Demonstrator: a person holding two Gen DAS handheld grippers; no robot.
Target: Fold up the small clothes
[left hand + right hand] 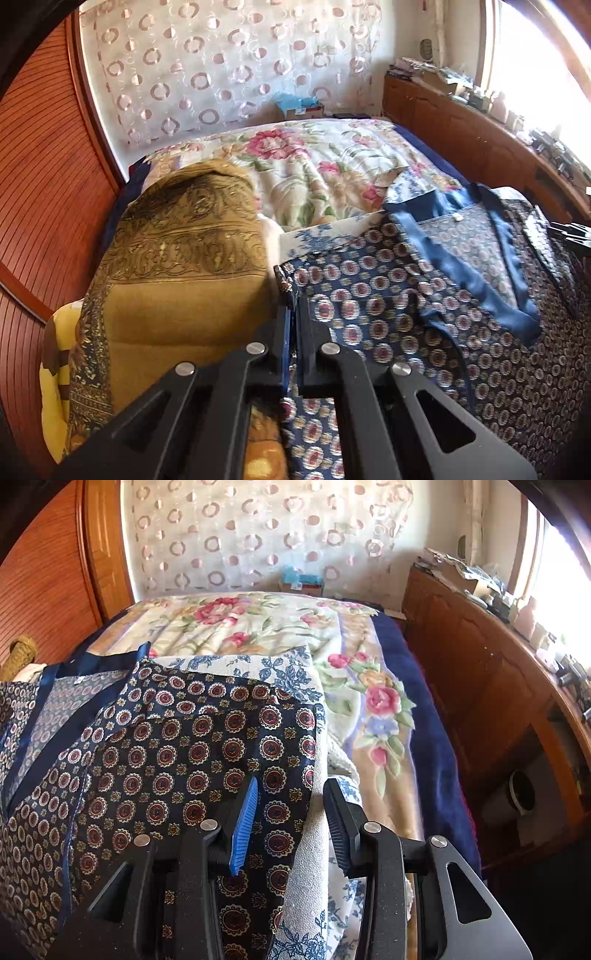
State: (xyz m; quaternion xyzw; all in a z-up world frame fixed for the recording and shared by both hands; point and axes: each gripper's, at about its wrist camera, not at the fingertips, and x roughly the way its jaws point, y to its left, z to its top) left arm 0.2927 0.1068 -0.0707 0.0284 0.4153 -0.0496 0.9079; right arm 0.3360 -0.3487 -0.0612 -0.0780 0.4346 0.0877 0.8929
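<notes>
Right beside the left gripper [293,306], at its nine o'clock, a bulky mustard-gold patterned cloth [177,266] is heaped up and fills that side of the left wrist view, with a yellow cushion [55,369] showing under its lower edge. The gripper's two fingers are pressed together on a raised edge of the navy medallion-print garment [388,288], which spreads from the fingertips toward three o'clock. Its solid blue facing [476,273] lies folded open across the print.

From the right wrist view, the right gripper [291,794] has its fingers spread apart, one blue-padded finger [245,819] over the garment's print and the other over the pale cloth beside it; neither grips anything. The garment [177,753] covers the view from nine o'clock to the centre. Under it lies a white cloth with blue leaf print [273,672], sticking out at twelve o'clock and again near six.

All this rests on a bed under a cream floral blanket [258,624] with a dark blue border [432,738]. A wooden cabinet [480,672] runs along three o'clock, its top crowded with small items below a bright window [561,590]. A sheer curtain with ring patterns [258,535] hangs at twelve, and reddish slatted wood panelling [40,184] stands at nine.
</notes>
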